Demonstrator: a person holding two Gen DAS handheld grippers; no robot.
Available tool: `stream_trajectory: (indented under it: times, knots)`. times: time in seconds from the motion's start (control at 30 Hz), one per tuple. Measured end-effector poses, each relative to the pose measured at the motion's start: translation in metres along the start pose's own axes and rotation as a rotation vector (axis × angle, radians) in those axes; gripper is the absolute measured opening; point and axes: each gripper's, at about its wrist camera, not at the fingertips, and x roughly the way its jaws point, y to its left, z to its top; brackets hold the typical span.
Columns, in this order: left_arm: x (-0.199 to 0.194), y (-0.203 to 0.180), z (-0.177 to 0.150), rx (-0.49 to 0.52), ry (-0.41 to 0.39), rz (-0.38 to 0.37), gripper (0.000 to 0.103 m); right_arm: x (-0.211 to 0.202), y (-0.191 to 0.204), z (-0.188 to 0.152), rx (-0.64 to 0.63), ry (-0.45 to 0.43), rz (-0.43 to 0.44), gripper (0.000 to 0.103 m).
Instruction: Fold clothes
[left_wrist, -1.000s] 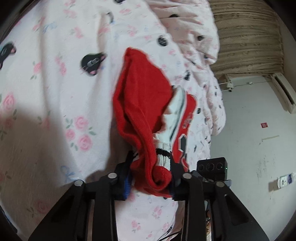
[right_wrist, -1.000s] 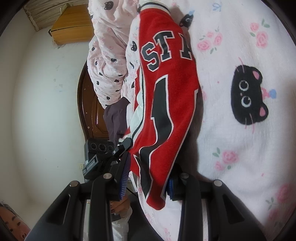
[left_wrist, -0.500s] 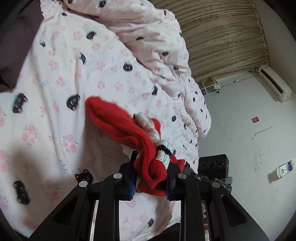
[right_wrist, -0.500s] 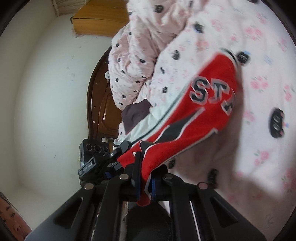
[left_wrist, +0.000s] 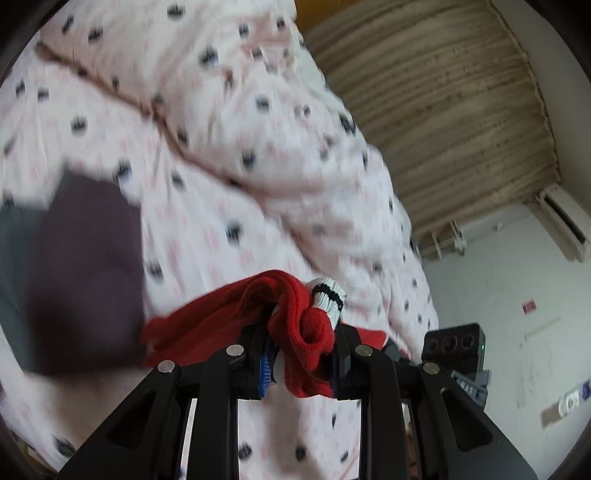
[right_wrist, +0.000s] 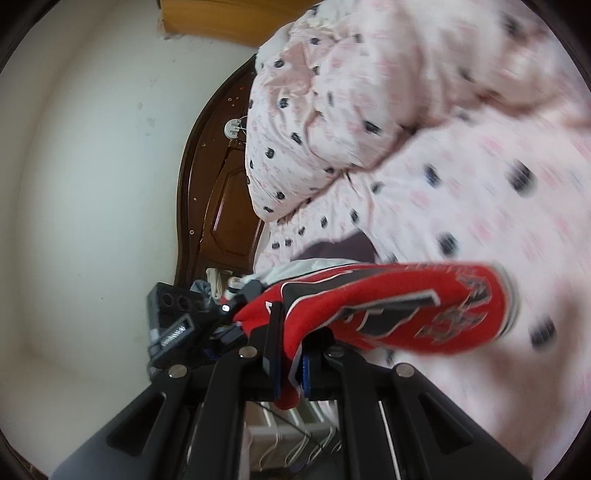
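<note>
Left tongs (left_wrist: 300, 363) clench the red garment's (left_wrist: 295, 325) bunched cuffed end; right tongs (right_wrist: 291, 363) clench its lettered part, apparently a jacket, stretching toward three o'clock over the bed (right_wrist: 461, 192).

Motion smears the pink quilt (left_wrist: 258, 155) so its dark prints can't be made out. The lettering on the red jersey (right_wrist: 406, 314) is too blurred to read. A dark purple cloth (left_wrist: 85, 266) runs off the frame's left edge.
</note>
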Motion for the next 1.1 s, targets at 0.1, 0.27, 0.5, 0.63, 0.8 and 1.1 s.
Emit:
stream_trajectory:
  times: [0.1,0.27,0.5,0.63,0.8,1.1]
  knots:
    - [-0.021,0.003,0.039,0.016,-0.075,0.018,0.020,0.034,0.028,0.031,-0.038,0.003,0.019,0.008]
    - [-0.072,0.017,0.080,0.064,-0.237,0.045,0.020,0.094,0.078,0.067,-0.140,0.003,0.110,0.008]
    - [-0.081,0.116,0.030,0.016,-0.264,0.135,0.020,0.194,0.042,0.028,-0.135,0.179,0.115,0.008]
    - [-0.066,0.171,-0.025,-0.045,-0.217,0.163,0.020,0.226,-0.003,-0.018,-0.103,0.306,0.059,0.008]
    - [-0.061,0.193,-0.083,-0.103,-0.195,0.132,0.021,0.233,-0.047,-0.056,-0.065,0.382,-0.003,0.008]
    - [-0.055,0.188,-0.110,-0.125,-0.170,0.135,0.023,0.211,-0.047,-0.057,-0.110,0.389,-0.062,0.008]
